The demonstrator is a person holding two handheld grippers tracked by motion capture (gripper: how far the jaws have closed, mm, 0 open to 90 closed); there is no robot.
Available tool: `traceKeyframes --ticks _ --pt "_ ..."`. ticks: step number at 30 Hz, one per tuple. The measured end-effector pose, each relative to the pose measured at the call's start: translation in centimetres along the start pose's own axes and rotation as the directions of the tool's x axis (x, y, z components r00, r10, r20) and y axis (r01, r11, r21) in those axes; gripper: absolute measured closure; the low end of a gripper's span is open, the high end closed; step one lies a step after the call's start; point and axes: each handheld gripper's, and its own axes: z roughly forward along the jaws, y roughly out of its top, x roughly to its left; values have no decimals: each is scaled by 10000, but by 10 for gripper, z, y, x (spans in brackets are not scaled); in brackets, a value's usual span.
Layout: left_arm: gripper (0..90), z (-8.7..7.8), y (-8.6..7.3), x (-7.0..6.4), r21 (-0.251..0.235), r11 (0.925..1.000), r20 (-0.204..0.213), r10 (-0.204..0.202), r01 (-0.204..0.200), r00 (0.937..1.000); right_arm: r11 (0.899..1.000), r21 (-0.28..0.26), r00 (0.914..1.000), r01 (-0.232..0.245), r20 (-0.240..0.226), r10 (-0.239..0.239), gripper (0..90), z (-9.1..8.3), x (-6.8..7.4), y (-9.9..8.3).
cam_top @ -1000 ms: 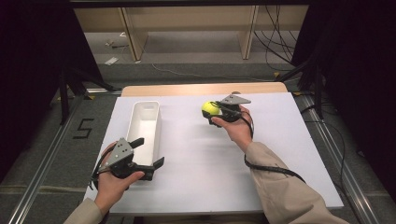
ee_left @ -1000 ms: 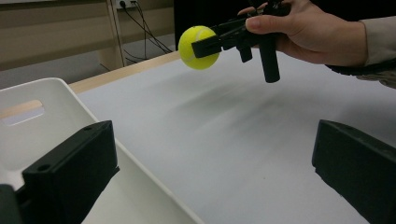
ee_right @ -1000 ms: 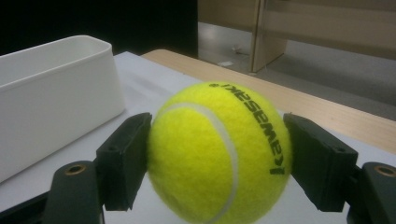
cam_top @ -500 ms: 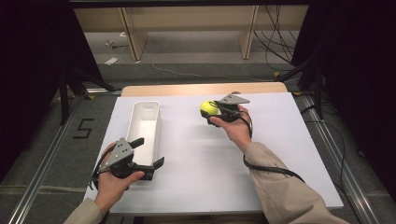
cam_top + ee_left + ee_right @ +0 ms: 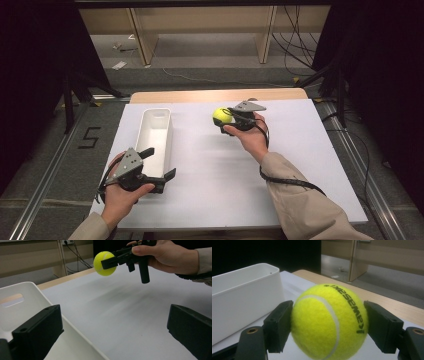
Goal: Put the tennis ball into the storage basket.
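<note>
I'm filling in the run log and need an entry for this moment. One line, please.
right claw: shut on tennis ball, held above table | left claw: open, at white bin near end | bin: no ball inside

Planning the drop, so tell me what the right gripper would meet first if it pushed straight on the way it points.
Probably the white bin. The right gripper, shut on the tennis ball, points left across the table toward the bin's far end; depth is unclear, so it might pass just beyond.
</note>
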Motion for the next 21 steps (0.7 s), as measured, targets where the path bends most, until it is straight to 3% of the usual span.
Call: traceKeyframes --ticks 21 --pt "0 0 0 0 -15 10000 -6 -31 31 10000 10000 -25 9998 2 -179 -3 272 2 6 2"
